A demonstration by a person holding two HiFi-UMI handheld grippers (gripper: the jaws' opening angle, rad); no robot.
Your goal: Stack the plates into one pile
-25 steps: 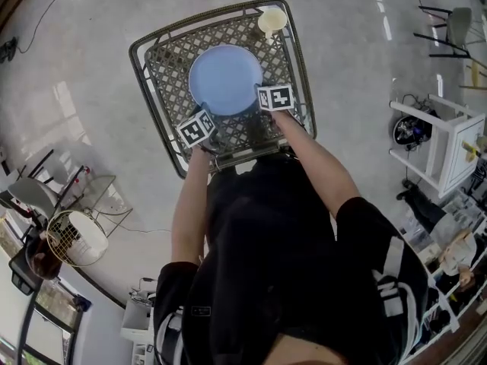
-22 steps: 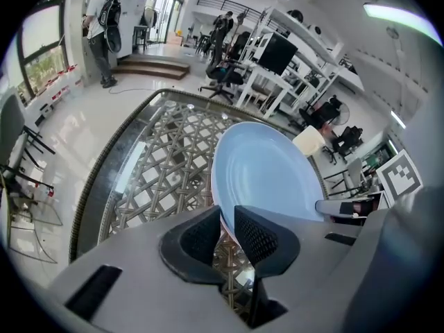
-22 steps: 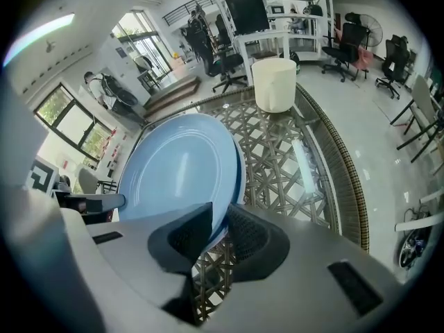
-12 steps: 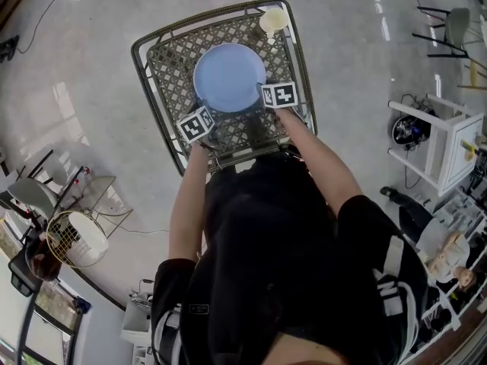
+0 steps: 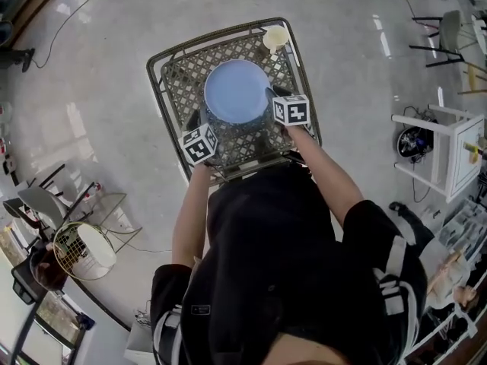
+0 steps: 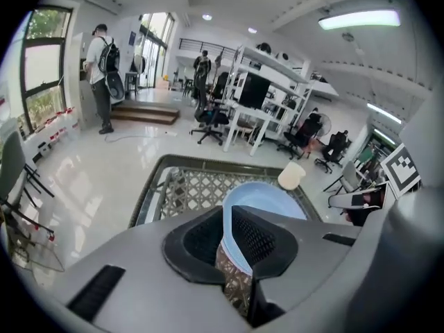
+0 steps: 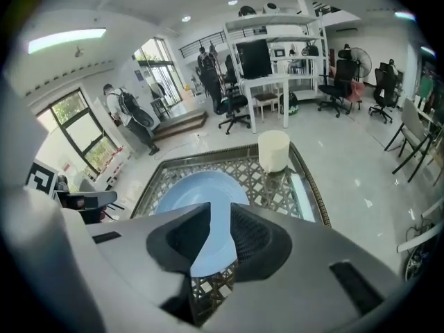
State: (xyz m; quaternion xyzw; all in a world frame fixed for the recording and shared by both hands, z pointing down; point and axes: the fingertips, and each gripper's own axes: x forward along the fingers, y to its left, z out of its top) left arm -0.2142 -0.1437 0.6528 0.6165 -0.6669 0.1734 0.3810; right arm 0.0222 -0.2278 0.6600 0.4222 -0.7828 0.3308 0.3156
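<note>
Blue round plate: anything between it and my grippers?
Nothing visible. The blue round plate lies on the metal lattice table, before the left gripper and right gripper; their jaws, just closing, hold nothing. The cream cup stands beyond.

Bright even indoor light, glare streaks on the glossy floor [image 5: 84, 67] at ten and one o'clock, ceiling strip light [image 6: 359, 19] glowing at one o'clock, strong fisheye bending, dark vignetted corners.
</note>
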